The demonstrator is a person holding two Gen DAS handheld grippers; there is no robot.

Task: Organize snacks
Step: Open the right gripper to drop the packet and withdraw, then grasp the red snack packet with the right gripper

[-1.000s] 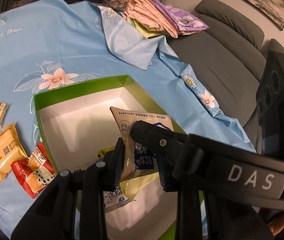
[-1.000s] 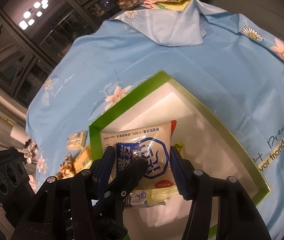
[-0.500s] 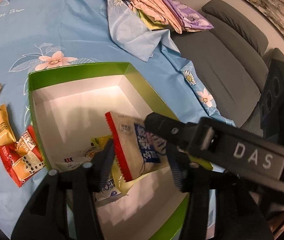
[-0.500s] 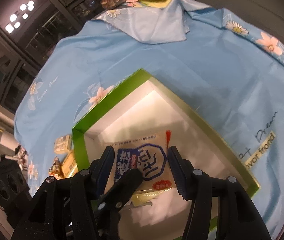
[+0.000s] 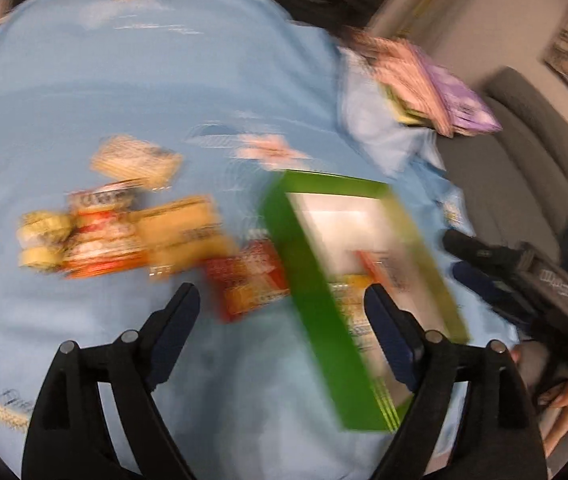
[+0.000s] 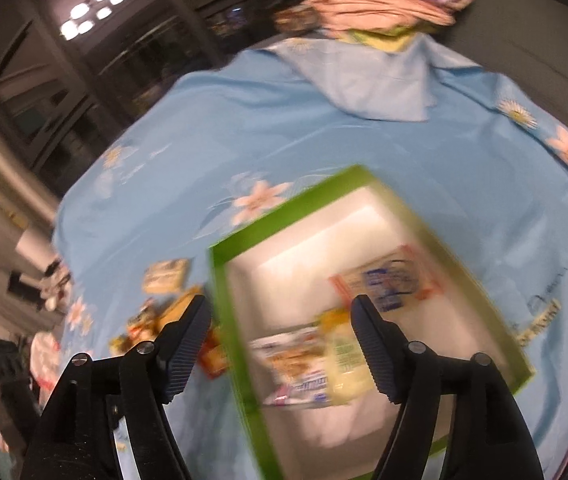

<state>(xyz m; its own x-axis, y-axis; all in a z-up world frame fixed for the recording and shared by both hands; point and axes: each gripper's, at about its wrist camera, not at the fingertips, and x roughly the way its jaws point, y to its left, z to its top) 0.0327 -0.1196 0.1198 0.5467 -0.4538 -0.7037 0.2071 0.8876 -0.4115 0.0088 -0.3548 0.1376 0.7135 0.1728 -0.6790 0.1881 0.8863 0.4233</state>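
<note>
A green box with a white inside [image 6: 220, 300] sits on the blue floral cloth and holds a blue-and-white snack packet [image 6: 392, 282] and other packets [image 6: 308, 372]. The box also shows in the left wrist view [image 5: 308, 272]. Several loose snack packets [image 5: 104, 236] lie on the cloth left of the box, a red one [image 5: 248, 280] nearest it. My left gripper [image 5: 282, 308] is open and empty above the cloth by the box's left wall. My right gripper [image 6: 280, 320] is open and empty above the box. Both views are blurred.
Folded pink and purple cloths [image 5: 428, 88] lie at the far edge of the cloth. A grey sofa [image 5: 524, 152] stands to the right. My right gripper's body [image 5: 524, 280] shows at the right of the left wrist view.
The blue-and-white packet has been let go and lies in the box. Both grippers have opened wide. The left gripper has swung left toward the loose packets; the right has pulled back.
</note>
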